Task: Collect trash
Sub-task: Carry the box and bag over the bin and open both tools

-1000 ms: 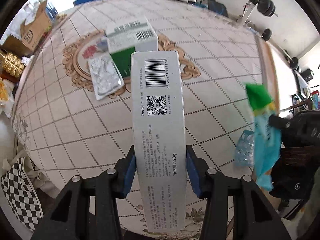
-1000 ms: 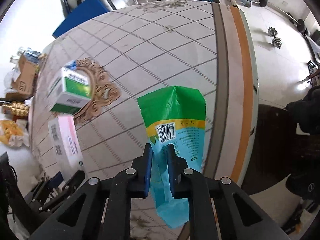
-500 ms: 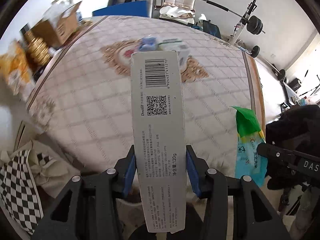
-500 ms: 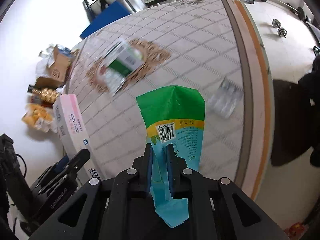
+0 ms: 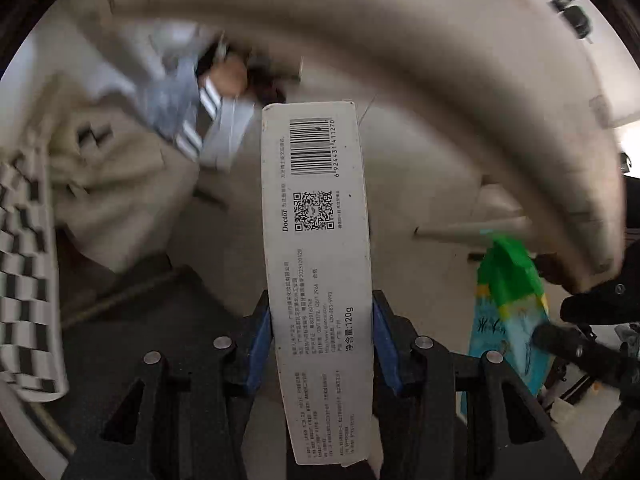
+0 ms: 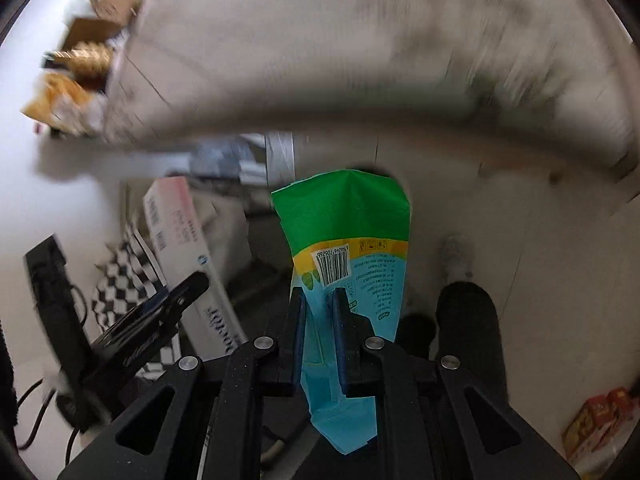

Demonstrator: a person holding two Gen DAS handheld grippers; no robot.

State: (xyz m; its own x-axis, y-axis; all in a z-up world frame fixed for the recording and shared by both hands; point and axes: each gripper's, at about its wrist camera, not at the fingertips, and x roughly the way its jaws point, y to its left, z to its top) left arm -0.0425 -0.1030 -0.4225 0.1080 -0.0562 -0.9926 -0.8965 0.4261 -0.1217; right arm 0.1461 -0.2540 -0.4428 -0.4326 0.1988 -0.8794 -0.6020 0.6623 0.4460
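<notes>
Left claw (image 5: 320, 332): blue pads clamped on the sides of a long white carton (image 5: 316, 264), held near its lower end so most of the length sticks out ahead. Right claw (image 6: 318, 312): pressed together on a flat green-and-blue wrapper (image 6: 348, 256), gripped near its bottom, the green top free.

Both pieces of trash are in the air, off the worktop (image 5: 400, 40), whose pale edge smears across the upper part of both views. Below: floor, a checkered bag (image 5: 24, 280) at the left, blurred cloth beside it.

Risks, as judged:
- Heavy blur suggests a fast swing; the carton's long overhang could pivot in the pads or knock the worktop edge.
- The wrapper is thin and slick; a pinch on one corner may let it slip out.
- The two claws travel close together; the carton shows just beside the wrapper in the right view, so they could collide.
- The bag's mouth cannot be made out; a release now could miss it.
</notes>
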